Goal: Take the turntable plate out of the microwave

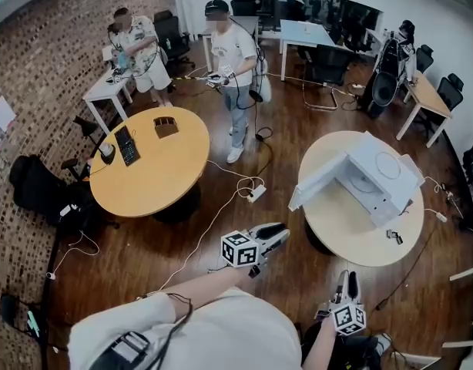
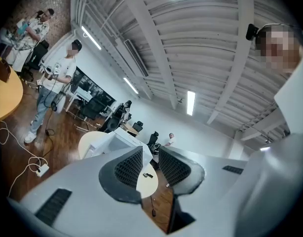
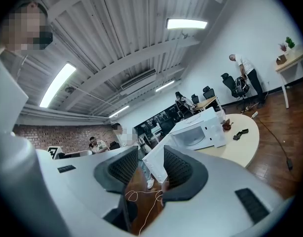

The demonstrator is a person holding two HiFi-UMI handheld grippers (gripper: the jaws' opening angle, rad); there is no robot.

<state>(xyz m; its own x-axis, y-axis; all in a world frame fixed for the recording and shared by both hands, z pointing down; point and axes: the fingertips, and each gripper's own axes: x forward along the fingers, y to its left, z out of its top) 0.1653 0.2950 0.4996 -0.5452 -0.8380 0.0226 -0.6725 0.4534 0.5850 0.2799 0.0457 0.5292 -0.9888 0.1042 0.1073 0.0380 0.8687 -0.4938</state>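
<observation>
A white microwave [image 1: 379, 177] stands on a round pale table [image 1: 352, 233] at the right, its door [image 1: 317, 182] swung wide open toward me. Inside the cavity a faint round plate [image 1: 361, 183] shows; the right gripper view shows the same microwave [image 3: 198, 131] and its open door [image 3: 154, 164]. My left gripper [image 1: 281, 231] is held in the air short of the table, open, with nothing between its fingers [image 2: 129, 167]. My right gripper [image 1: 347, 277] is lower and nearer to me, also open and empty, and points at the microwave.
A round orange table [image 1: 152, 160] with a keyboard stands at the left. Two people stand at the back. A power strip [image 1: 256, 193] and white cables lie on the wooden floor between the tables. Small dark items [image 1: 394, 237] lie on the pale table's near edge.
</observation>
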